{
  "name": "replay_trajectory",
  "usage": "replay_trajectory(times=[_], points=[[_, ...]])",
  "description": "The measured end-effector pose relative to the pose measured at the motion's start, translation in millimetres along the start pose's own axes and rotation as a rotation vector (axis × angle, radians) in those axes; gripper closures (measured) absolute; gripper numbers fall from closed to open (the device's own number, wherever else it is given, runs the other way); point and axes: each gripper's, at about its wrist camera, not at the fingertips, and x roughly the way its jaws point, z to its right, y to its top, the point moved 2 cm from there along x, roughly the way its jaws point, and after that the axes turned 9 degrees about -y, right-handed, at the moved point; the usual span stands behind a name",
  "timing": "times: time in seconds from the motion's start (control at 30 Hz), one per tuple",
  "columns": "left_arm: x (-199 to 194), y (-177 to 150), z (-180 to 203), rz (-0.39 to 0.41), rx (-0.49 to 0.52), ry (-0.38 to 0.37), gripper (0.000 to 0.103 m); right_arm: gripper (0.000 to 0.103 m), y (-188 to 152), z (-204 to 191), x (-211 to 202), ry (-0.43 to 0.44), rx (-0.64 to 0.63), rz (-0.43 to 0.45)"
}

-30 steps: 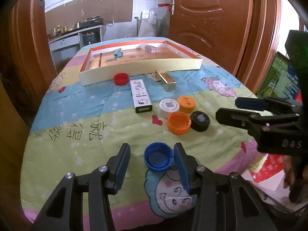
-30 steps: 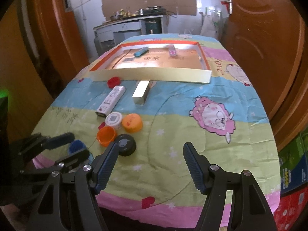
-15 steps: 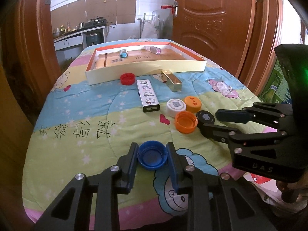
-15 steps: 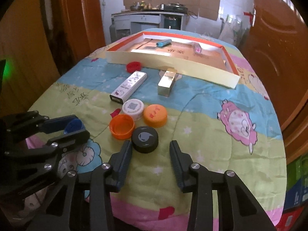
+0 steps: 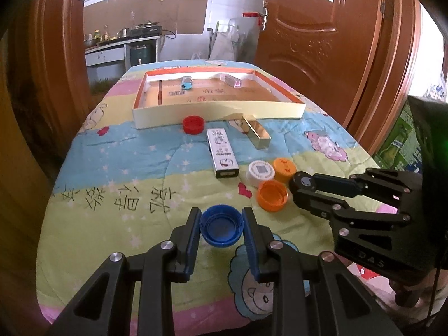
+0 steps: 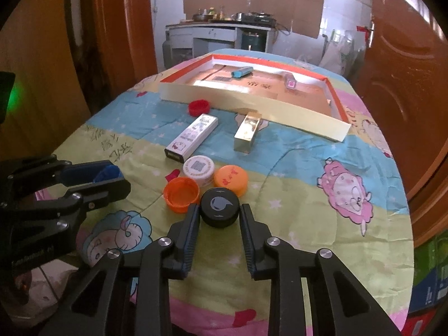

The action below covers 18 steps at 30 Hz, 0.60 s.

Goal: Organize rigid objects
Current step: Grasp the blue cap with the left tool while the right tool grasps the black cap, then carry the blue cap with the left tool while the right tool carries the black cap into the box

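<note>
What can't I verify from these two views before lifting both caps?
- Blue cap: right wrist view shows only a sliver behind the left tongs.
- Black cap: mostly covered by the right tongs in the left wrist view.
- Firmness of either grip: pad contact unclear.
- Print on the white box: too small.
- Tray items: too small to identify.

Blue cap (image 5: 221, 229) open side up, between left tongs (image 5: 221, 228); black cap (image 6: 220, 207) top up, between right tongs (image 6: 219, 216), touching orange cap (image 6: 182, 194).
</note>
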Motion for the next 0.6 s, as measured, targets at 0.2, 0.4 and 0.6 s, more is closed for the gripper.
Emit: replay_trajectory(times=[0.2, 0.4, 0.6], points=[[2, 11, -1, 0.004, -0.012, -0.004, 0.073, 0.073, 6, 8, -6, 0.0, 0.035, 0.008], [4, 25, -5, 0.015, -0.029, -0.005, 0.073, 0.073, 14, 13, -9, 0.012, 0.054, 0.014], [5, 40, -9, 0.031, -0.033, 0.004, 0.073, 0.073, 22, 16, -7, 0.019, 0.068, 0.016]])
